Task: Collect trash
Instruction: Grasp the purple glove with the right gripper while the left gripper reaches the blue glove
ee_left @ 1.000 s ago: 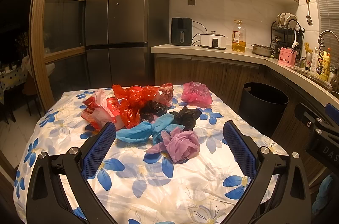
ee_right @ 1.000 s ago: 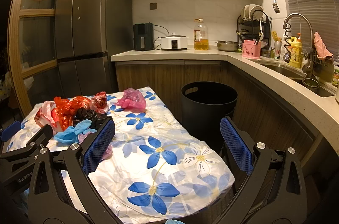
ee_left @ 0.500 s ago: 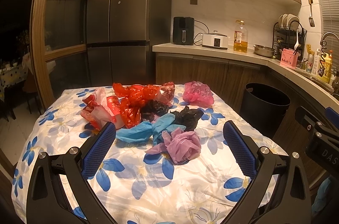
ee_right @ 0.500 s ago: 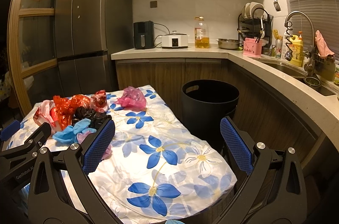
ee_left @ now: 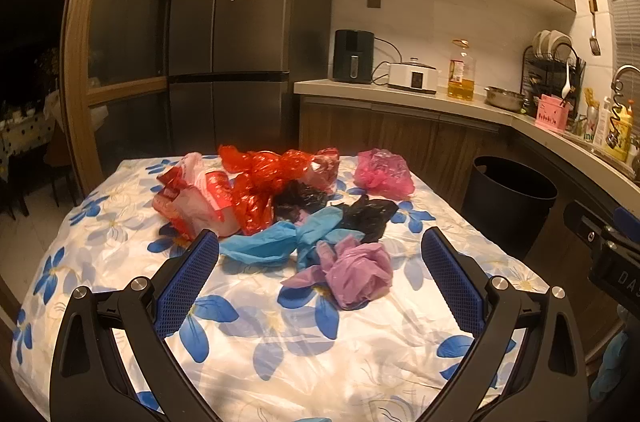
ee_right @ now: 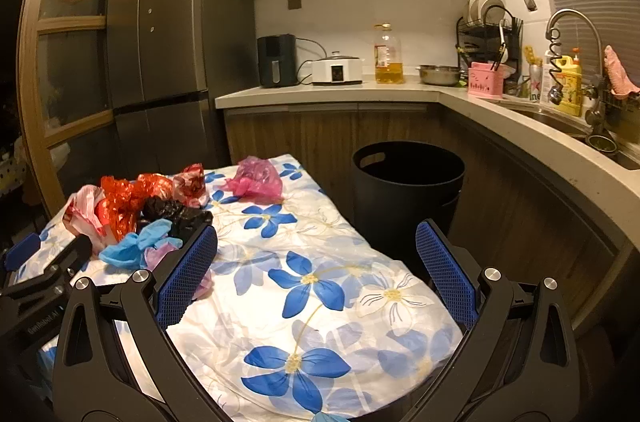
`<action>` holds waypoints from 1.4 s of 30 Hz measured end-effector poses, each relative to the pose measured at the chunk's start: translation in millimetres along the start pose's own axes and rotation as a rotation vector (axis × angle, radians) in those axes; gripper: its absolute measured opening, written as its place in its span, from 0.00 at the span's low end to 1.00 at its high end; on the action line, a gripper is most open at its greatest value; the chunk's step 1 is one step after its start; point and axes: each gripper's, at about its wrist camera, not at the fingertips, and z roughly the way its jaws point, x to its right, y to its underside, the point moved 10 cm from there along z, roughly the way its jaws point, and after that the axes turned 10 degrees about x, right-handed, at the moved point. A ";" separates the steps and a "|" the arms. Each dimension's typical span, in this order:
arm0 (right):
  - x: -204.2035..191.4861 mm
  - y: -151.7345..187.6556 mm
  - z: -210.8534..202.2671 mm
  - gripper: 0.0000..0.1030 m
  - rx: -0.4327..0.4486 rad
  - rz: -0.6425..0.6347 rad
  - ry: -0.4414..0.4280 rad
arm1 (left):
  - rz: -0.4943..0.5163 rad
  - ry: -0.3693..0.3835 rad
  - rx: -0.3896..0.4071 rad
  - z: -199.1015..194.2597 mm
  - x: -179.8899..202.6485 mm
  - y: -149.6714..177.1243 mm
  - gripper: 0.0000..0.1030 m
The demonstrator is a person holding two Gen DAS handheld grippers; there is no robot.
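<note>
Crumpled plastic bags, a lilac bag (ee_left: 354,276) nearest, then a blue bag (ee_left: 276,242), black, red and pink ones, lie heaped on the flowered tablecloth (ee_left: 280,354), all untouched, with the black bin (ee_right: 408,182) standing empty-looking just beyond the table's right edge. Over the last second little has changed: the left gripper (ee_left: 320,282) has only edged slightly closer to the heap, while the right gripper (ee_right: 316,278) hangs above the table's near right corner as before. Both are spread wide and hold nothing, so collecting has not begun, and the lilac bag looks the likely first pick.

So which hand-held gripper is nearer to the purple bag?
Left. The left hand-held gripper faces the purple bag between its fingers; the right hand-held gripper is off to its right.
</note>
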 end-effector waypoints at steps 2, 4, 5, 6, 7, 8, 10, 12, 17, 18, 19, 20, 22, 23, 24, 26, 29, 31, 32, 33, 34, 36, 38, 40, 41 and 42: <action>-4.4 5.3 5.1 0.95 0.000 -0.006 -0.016 | -0.002 -0.018 0.001 3.2 -6.4 2.8 0.95; -8.7 9.8 10.0 0.95 0.003 -0.017 -0.026 | -0.007 -0.035 0.002 7.2 -14.3 7.1 0.95; -11.7 12.3 12.6 0.95 0.006 -0.021 -0.034 | -0.010 -0.039 0.001 8.5 -16.6 8.7 0.95; -15.5 15.2 15.8 0.95 0.013 -0.024 -0.047 | -0.017 -0.045 0.000 11.0 -20.7 11.3 0.95; -19.1 17.5 18.5 0.95 0.022 -0.027 -0.060 | -0.026 -0.051 -0.001 13.4 -24.7 13.7 0.95; -21.7 19.3 20.8 0.95 0.028 -0.030 -0.068 | -0.030 -0.054 -0.001 14.1 -26.5 14.8 0.95; -30.3 26.0 28.5 0.94 0.034 -0.034 -0.096 | -0.041 -0.066 0.001 18.8 -33.9 19.0 0.95; -42.1 34.6 37.1 0.92 0.029 -0.038 -0.140 | -0.042 -0.077 0.007 21.6 -38.4 21.3 0.95; -82.0 60.0 59.8 0.78 -0.023 -0.019 -0.279 | -0.051 -0.107 0.013 31.0 -50.9 28.1 0.93; -91.0 64.4 63.3 0.77 -0.031 -0.013 -0.308 | -0.052 -0.110 0.012 32.7 -53.0 29.3 0.92; -99.7 68.8 65.3 0.75 -0.032 -0.012 -0.332 | -0.054 -0.114 0.010 34.6 -54.6 30.4 0.92; -105.9 71.8 66.3 0.73 -0.031 -0.018 -0.342 | -0.057 -0.120 0.008 36.7 -57.6 31.7 0.92; -122.1 80.1 70.8 0.71 -0.037 -0.039 -0.378 | -0.064 -0.130 0.008 40.5 -63.4 33.4 0.92; -128.1 83.7 72.9 0.69 -0.040 -0.041 -0.393 | -0.065 -0.135 0.008 41.9 -65.1 33.9 0.92; -131.2 86.9 75.5 0.68 -0.044 -0.043 -0.399 | -0.066 -0.141 0.008 43.8 -67.9 34.5 0.92; -137.5 92.2 80.7 0.63 -0.054 -0.048 -0.407 | -0.070 -0.150 0.006 46.7 -71.9 36.0 0.91; -144.8 100.7 92.1 0.58 -0.103 -0.034 -0.425 | -0.075 -0.155 0.003 51.3 -74.7 37.6 0.90; -147.9 104.7 97.7 0.52 -0.132 -0.023 -0.435 | -0.073 -0.159 0.000 54.0 -75.5 38.4 0.90; -148.6 105.2 97.9 0.50 -0.138 -0.021 -0.442 | -0.073 -0.160 -0.002 55.5 -76.1 38.7 0.90; -151.6 106.5 99.2 0.48 -0.144 -0.026 -0.452 | -0.074 -0.160 -0.003 56.9 -76.6 38.7 0.90; -154.6 108.7 100.5 0.42 -0.155 -0.035 -0.459 | -0.076 -0.159 -0.004 57.9 -76.4 38.9 0.90; -160.0 114.9 105.1 0.32 -0.183 -0.048 -0.468 | -0.079 -0.159 -0.004 60.0 -76.4 37.3 0.90; -161.5 120.2 109.2 0.12 -0.209 -0.050 -0.472 | -0.076 -0.159 -0.001 60.9 -76.5 35.7 0.90; -159.7 120.5 108.8 0.07 -0.214 -0.044 -0.477 | -0.071 -0.160 0.002 61.7 -75.6 34.0 0.89; -157.4 119.0 107.3 0.05 -0.210 -0.041 -0.480 | -0.070 -0.160 0.002 62.0 -75.2 33.6 0.89; -155.3 116.7 105.2 0.04 -0.204 -0.040 -0.480 | -0.071 -0.158 0.000 63.3 -73.8 33.3 0.89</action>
